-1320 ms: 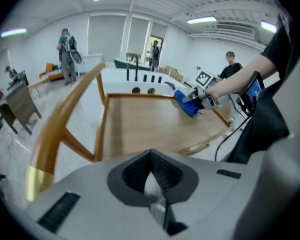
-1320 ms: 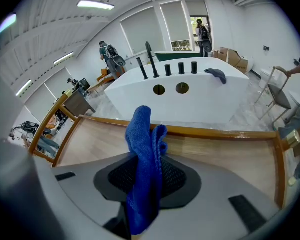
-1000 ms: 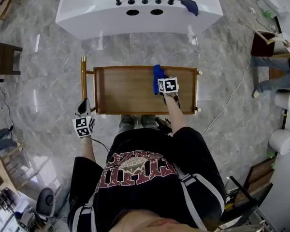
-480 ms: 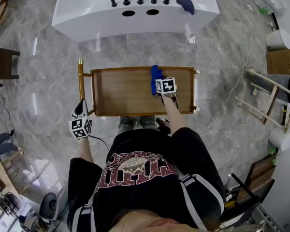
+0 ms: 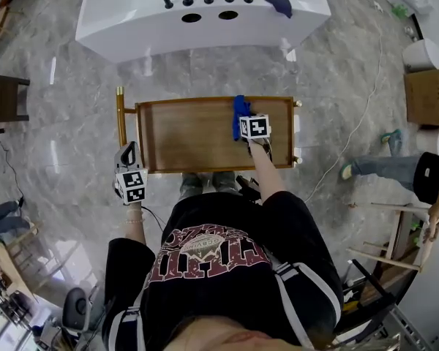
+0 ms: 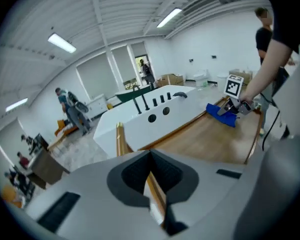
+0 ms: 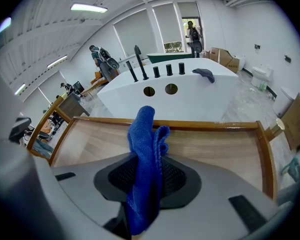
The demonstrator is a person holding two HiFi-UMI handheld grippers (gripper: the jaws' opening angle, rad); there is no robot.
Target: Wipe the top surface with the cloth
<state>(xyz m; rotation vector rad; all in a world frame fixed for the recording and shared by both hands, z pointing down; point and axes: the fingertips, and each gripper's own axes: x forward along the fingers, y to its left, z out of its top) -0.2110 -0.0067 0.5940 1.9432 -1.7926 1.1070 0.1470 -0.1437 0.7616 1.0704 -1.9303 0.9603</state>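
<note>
A person in a black printed T-shirt (image 5: 219, 269) stands at a brown wooden bench with a raised rim (image 5: 190, 134), a handheld gripper in each hand. The right gripper (image 5: 243, 125) reaches over the bench top, right of centre. Its jaws are clamped tight on a bunched bright blue cloth (image 5: 238, 110), which stands up between them in the right gripper view. The cloth's free end lies on the wood close to the far rim. The left gripper (image 5: 128, 152) hangs just off the bench's near left corner, beside the brass-coloured side rail (image 5: 120, 115). Its jaws are drawn together with nothing held between them. Only a sliver of the bench's edge shows through the thin gap. Beyond the bench, on the grey marble floor (image 5: 73, 108), sits a white tub-like fixture with black fittings (image 5: 205, 31). A dark crumpled rag (image 5: 278, 4) rests on its right end.
</note>
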